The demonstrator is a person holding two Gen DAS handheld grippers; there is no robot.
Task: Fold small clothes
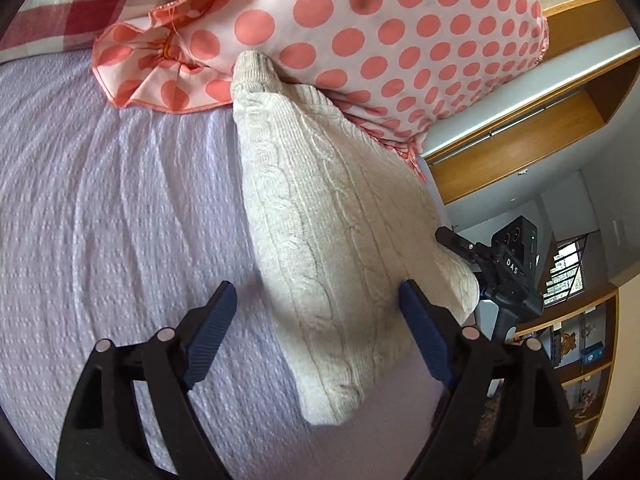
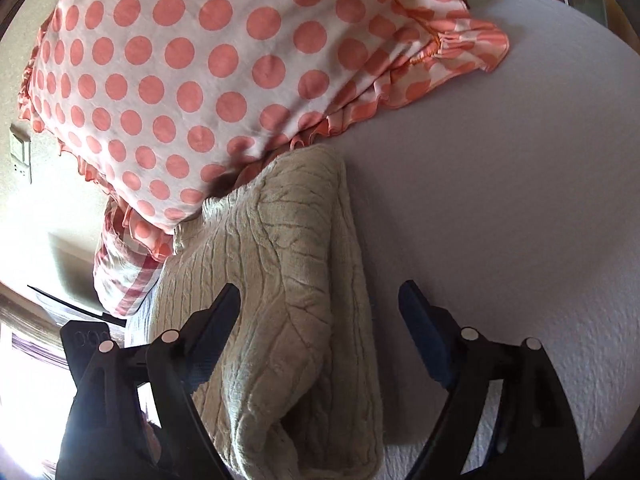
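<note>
A cream cable-knit sweater (image 1: pixel 332 248) lies folded in a long strip on the lilac bedspread (image 1: pixel 100 220), its far end against a polka-dot pillow (image 1: pixel 360 32). My left gripper (image 1: pixel 318 300) is open just above its near end, one finger on each side. The other gripper (image 1: pixel 496 268) shows at the sweater's right edge. In the right wrist view the sweater (image 2: pixel 280 280) lies folded, and my right gripper (image 2: pixel 320 300) is open over it, its left finger (image 2: pixel 216 328) above the knit and its right finger (image 2: pixel 424 332) above the bedspread (image 2: pixel 500 200).
The pink-and-white polka-dot pillow (image 2: pixel 180 60) with a ruffled edge lies at the head of the bed. A red checked pillow (image 1: pixel 72 4) lies behind it. Wooden shelves (image 1: pixel 576 344) and a wardrobe rail (image 1: pixel 520 120) stand beside the bed.
</note>
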